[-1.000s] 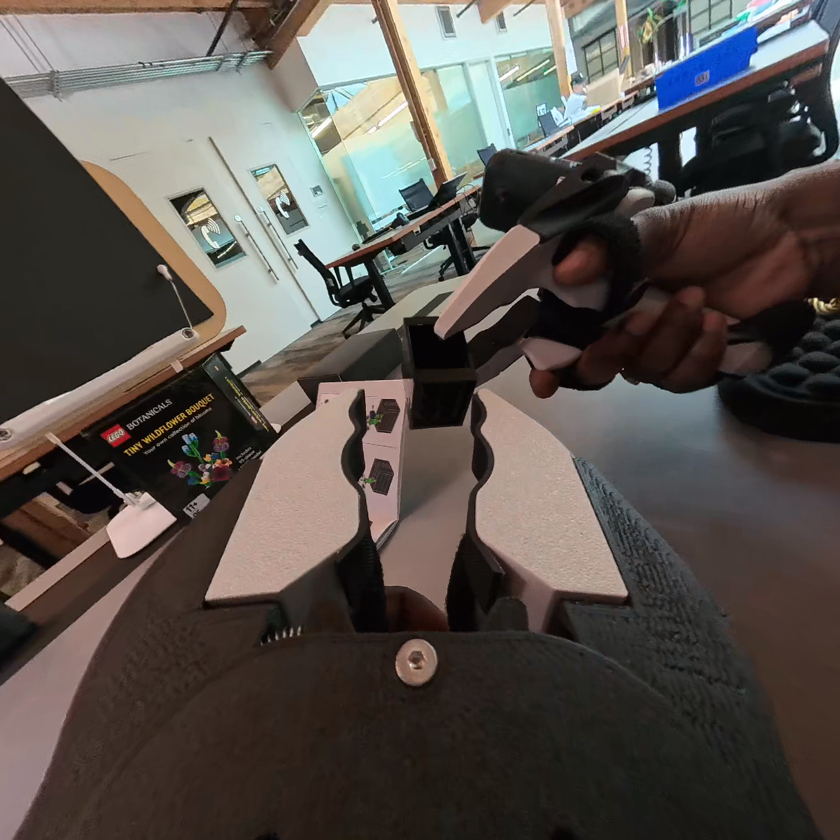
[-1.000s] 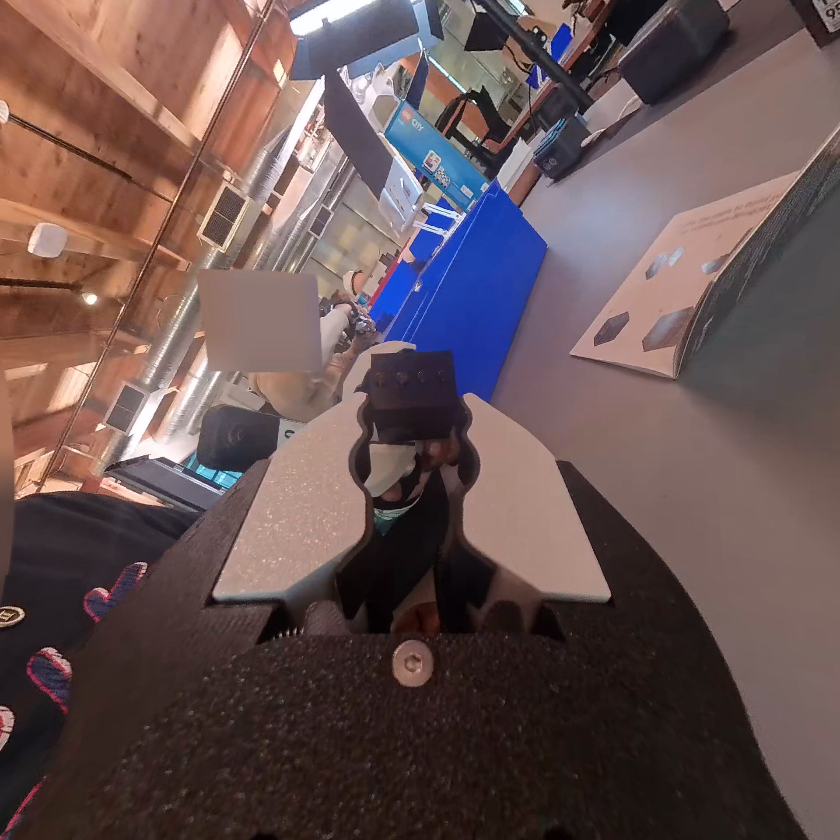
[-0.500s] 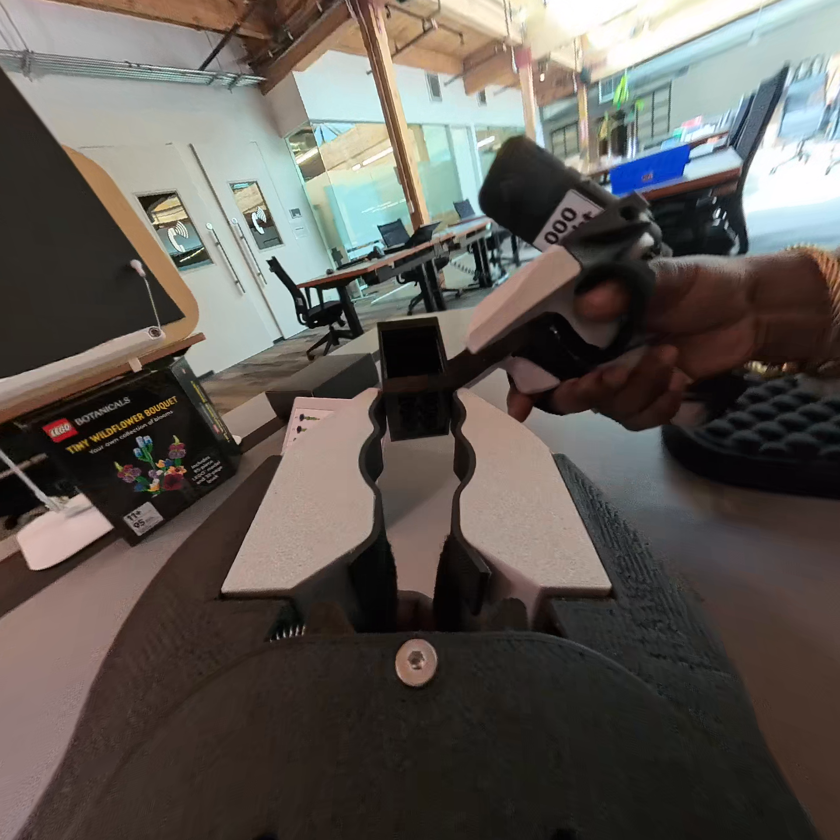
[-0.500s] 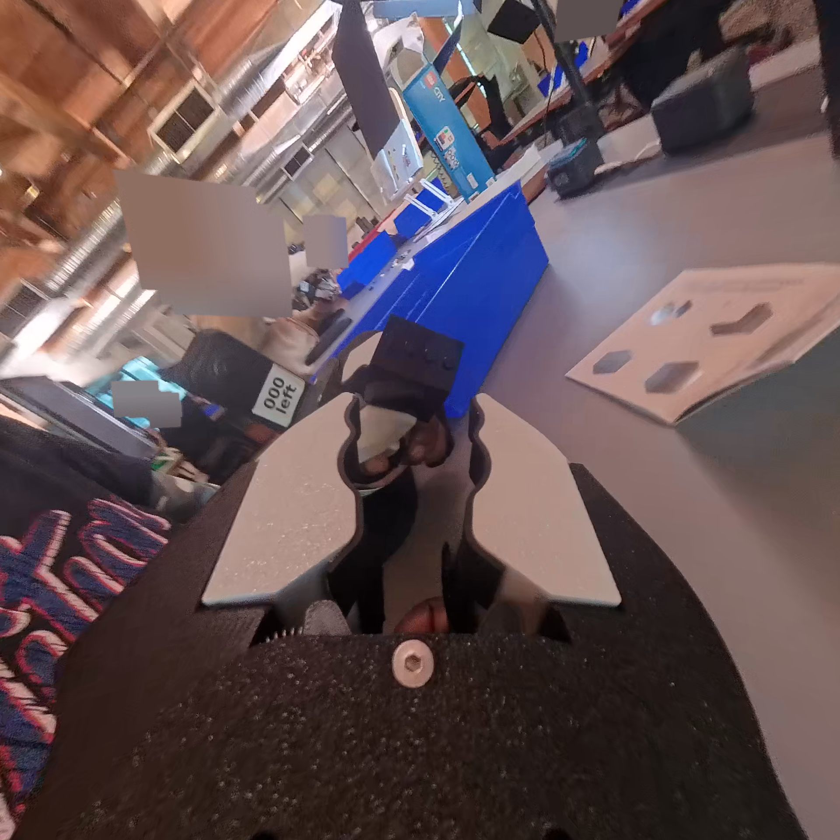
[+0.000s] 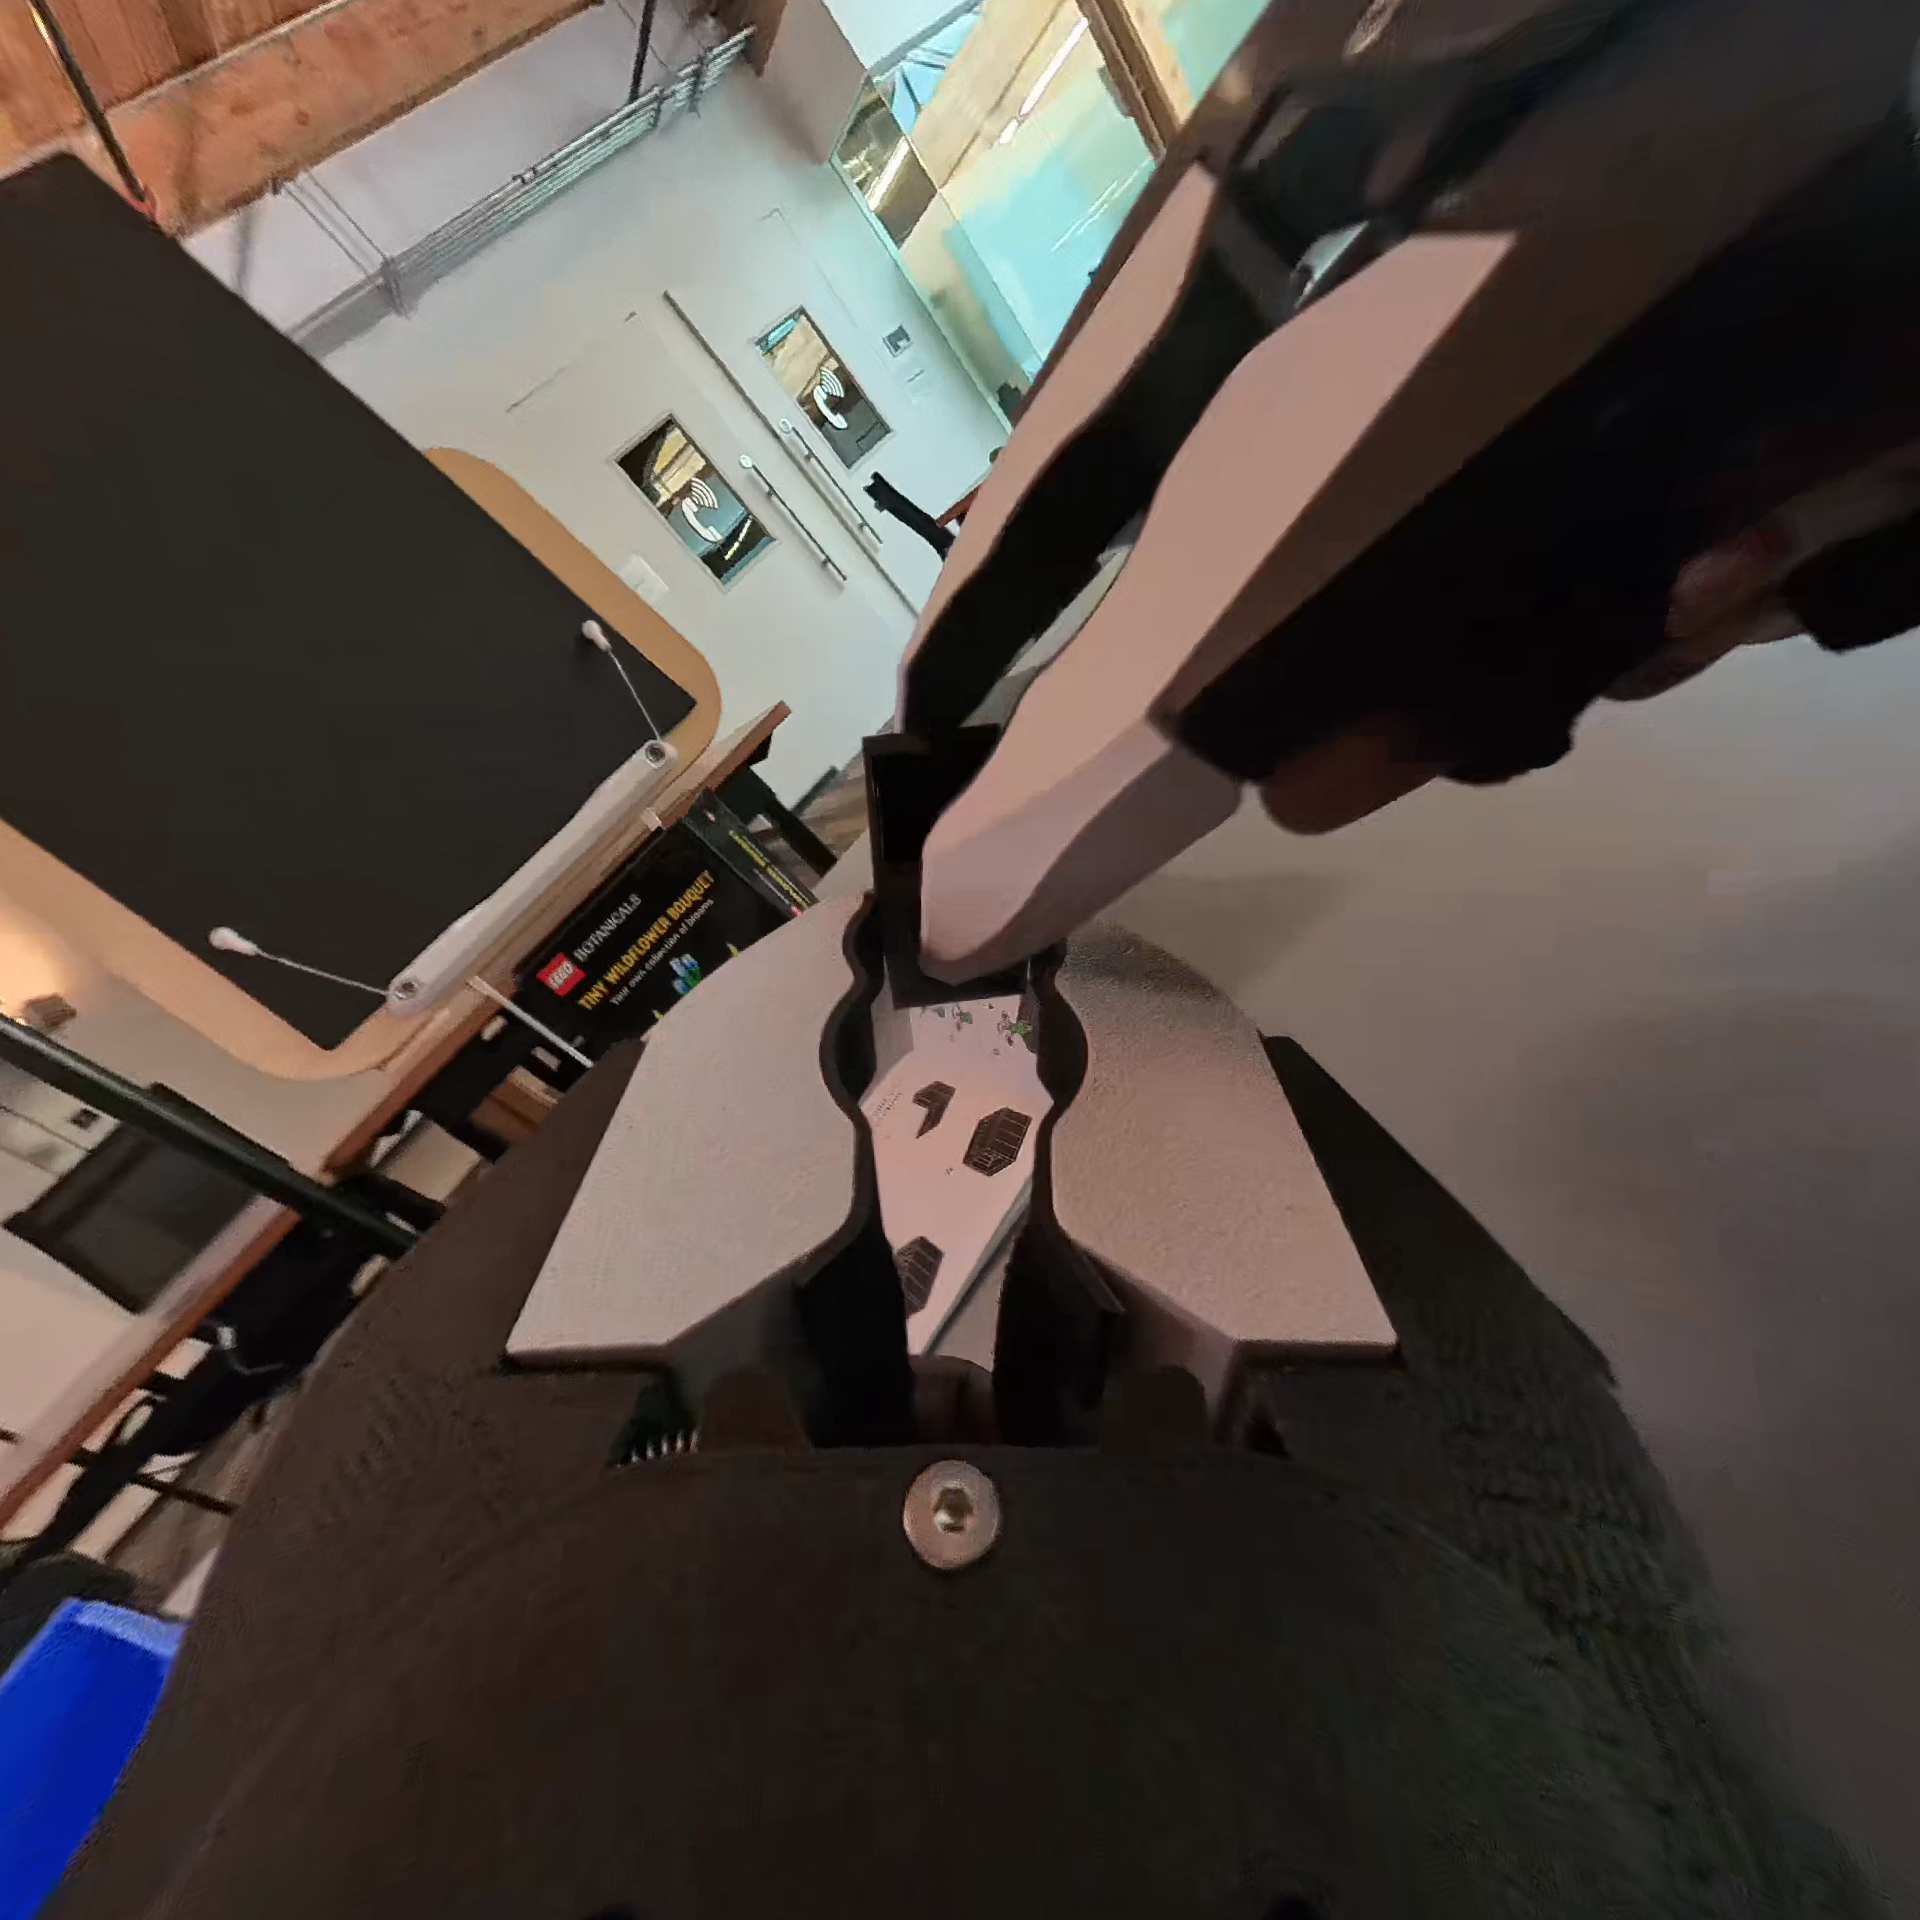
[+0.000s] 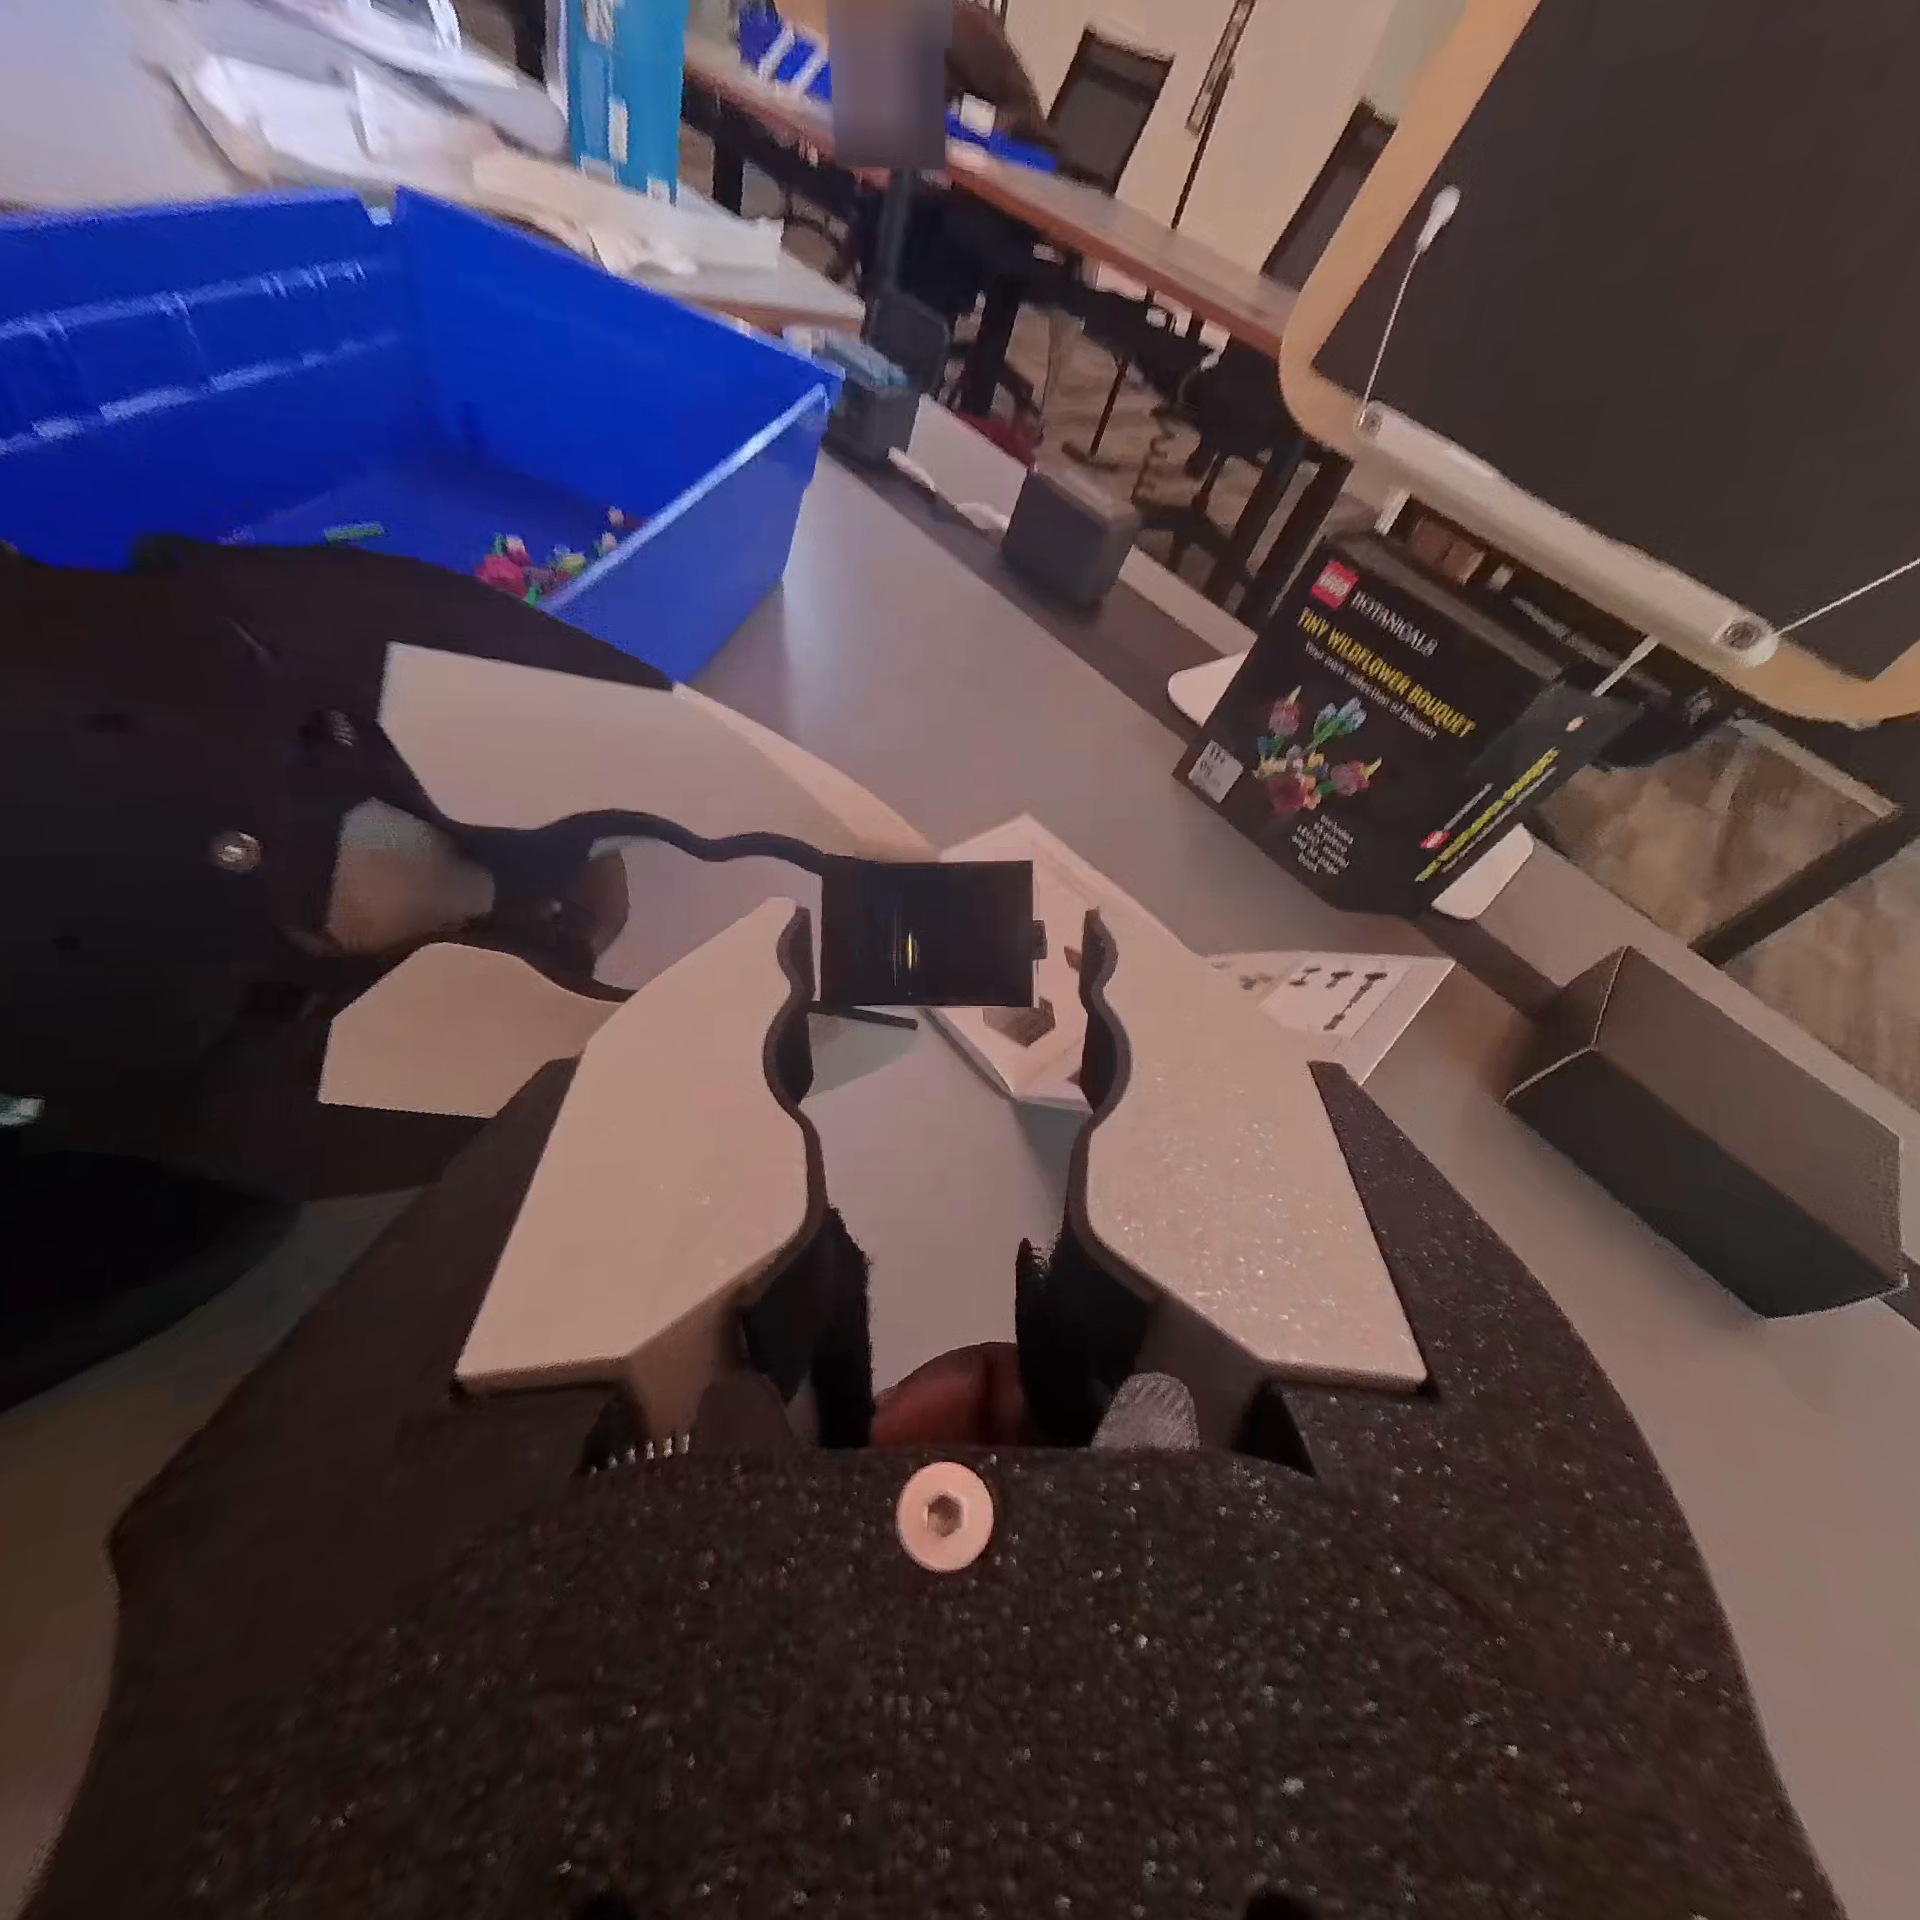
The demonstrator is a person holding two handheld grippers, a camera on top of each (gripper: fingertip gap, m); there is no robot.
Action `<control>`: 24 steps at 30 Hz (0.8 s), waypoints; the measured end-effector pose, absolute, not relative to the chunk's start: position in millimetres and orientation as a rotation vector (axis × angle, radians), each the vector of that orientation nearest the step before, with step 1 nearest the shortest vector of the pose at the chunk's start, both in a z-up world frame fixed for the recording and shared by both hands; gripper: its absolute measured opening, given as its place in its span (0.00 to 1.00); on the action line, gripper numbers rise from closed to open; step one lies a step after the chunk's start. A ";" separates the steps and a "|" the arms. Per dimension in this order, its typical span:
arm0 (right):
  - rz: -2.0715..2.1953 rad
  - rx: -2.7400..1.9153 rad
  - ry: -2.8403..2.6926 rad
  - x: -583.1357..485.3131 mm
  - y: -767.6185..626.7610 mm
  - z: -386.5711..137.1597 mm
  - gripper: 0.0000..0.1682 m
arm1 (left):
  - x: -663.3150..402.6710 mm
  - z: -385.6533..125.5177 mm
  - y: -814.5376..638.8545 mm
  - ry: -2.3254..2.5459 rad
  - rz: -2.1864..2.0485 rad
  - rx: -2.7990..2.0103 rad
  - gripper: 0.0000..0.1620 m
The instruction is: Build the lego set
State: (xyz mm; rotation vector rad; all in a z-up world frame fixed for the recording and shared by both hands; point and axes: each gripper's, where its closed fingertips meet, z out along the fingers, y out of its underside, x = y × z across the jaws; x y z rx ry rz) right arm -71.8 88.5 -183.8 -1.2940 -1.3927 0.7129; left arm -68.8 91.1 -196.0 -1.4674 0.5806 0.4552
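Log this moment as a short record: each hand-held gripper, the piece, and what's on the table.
left hand-held gripper: shut on black lego piece
right hand-held gripper: open, fingers either side of that piece
booklet: lying on grey table
blue bin: loose coloured pieces inside
set box: standing at the table's far edge

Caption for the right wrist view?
Open right hand-held gripper facing black brick held by left hand-held gripper.

Beyond the tongs we see a white wall (image 5: 582, 312) with two narrow door windows (image 5: 694, 501), a glass partition (image 5: 997, 177) and timber ceiling beams (image 5: 260, 114). Left stands a wood-edged black panel (image 5: 239, 582); long desks (image 6: 1122, 234) stretch beyond.
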 end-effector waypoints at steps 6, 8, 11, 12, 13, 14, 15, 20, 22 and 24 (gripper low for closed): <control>1.092 -1.339 -1.336 -65.5 80.9 -181.7 0.25 | -52.2 -184.2 82.9 0.659 0.376 -1.347 0.20; 1.457 -1.284 -1.225 -53.0 76.3 -161.0 0.25 | -40.7 -167.7 70.8 0.600 0.043 -1.280 0.26; 1.826 -1.136 -1.089 -29.1 74.7 -131.8 0.25 | -41.0 -150.3 60.7 0.407 -0.564 -1.284 0.36; 1.867 -1.099 -1.086 -25.0 72.4 -127.6 0.25 | -38.4 -145.8 56.2 0.379 -0.738 -1.267 0.36; 1.885 -1.066 -1.098 -22.9 68.4 -125.2 0.25 | -34.3 -143.2 52.7 0.368 -0.860 -1.252 0.36; 1.903 -1.031 -1.123 -21.6 62.0 -123.7 0.25 | -28.1 -142.8 50.2 0.376 -0.926 -1.245 0.36; 1.922 -1.000 -1.151 -21.1 55.2 -123.1 0.25 | -21.4 -143.7 48.6 0.398 -0.945 -1.244 0.36; 1.950 -0.916 -1.224 -22.7 35.0 -126.0 0.25 | -8.9 -141.8 40.3 0.452 -0.979 -1.194 0.24; 1.943 -0.895 -1.241 -22.9 32.0 -126.3 0.25 | -9.7 -141.9 37.5 0.464 -0.977 -1.185 0.24; 1.936 -0.869 -1.261 -21.8 28.8 -125.8 0.25 | -8.9 -142.0 34.8 0.494 -0.944 -1.185 0.24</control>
